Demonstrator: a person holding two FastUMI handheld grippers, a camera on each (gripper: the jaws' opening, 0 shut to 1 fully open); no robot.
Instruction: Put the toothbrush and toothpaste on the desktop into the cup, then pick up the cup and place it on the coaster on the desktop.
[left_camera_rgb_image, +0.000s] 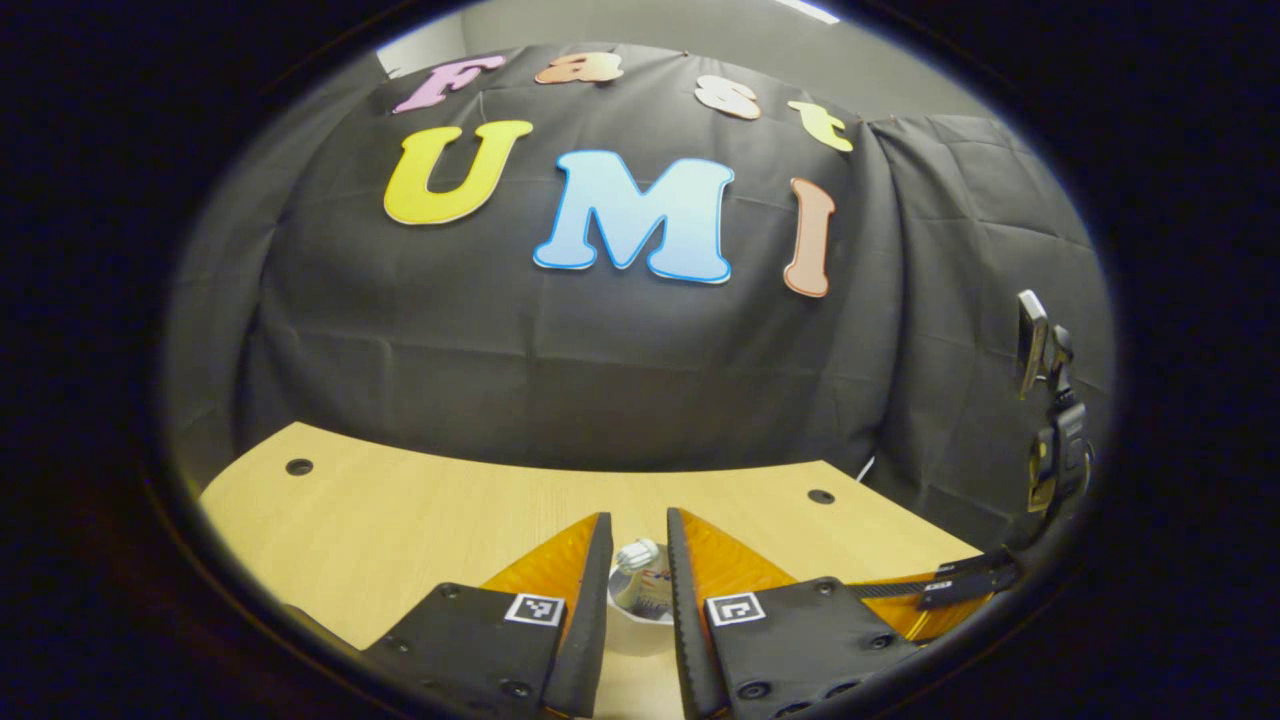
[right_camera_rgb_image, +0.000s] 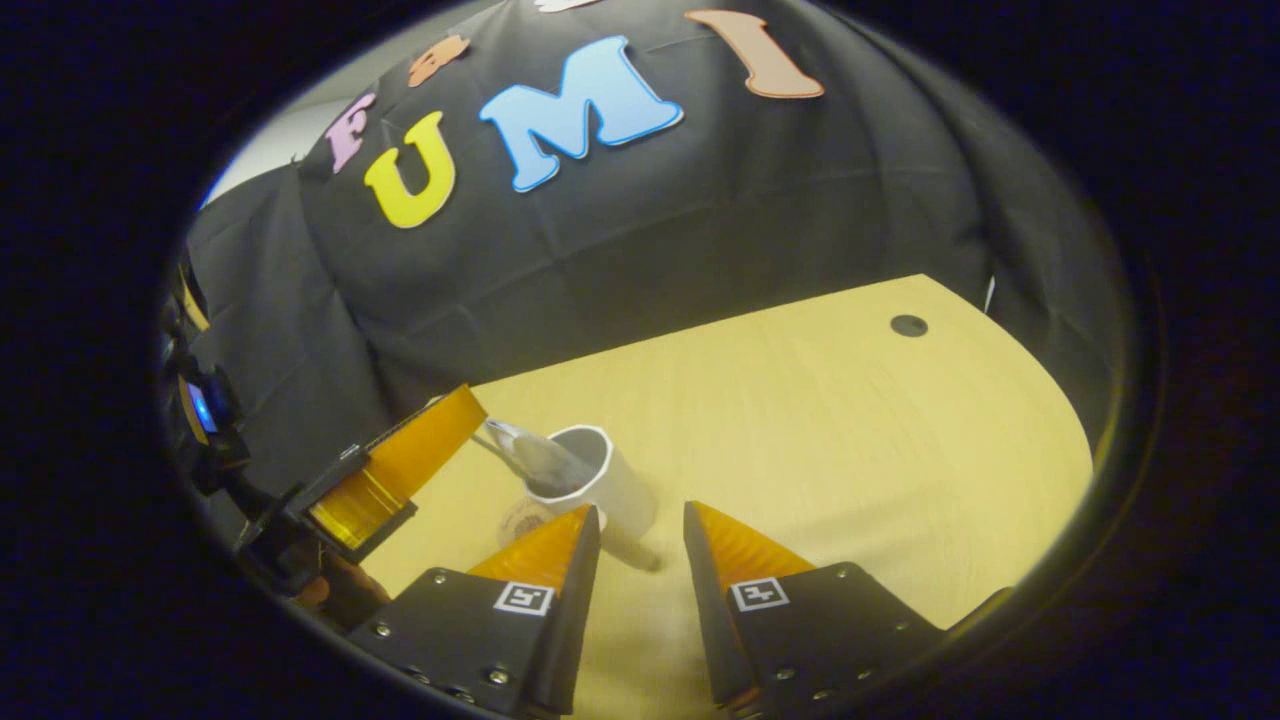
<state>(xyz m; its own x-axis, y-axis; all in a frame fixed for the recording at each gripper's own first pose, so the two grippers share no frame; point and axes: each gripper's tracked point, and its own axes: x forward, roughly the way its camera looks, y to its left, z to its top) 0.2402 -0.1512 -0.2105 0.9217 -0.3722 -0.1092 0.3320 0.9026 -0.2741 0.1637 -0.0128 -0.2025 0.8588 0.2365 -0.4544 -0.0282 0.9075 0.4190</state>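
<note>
My left gripper (left_camera_rgb_image: 640, 560) over white cup (right_camera_rgb_image: 590, 475), fingers clamped on toothpaste tube (left_camera_rgb_image: 638, 556), right gripper (right_camera_rgb_image: 640, 535) low over desktop (right_camera_rgb_image: 850, 450), fingers parted, holding nothing

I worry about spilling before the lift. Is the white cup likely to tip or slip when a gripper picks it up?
The white cup looks tall and narrow, so it may tip if pushed near its rim. The toothpaste tube leans out over one side of the rim, which probably shifts the weight that way. Its wall looks smooth, so it could slip unless it is pinched firmly.
</note>
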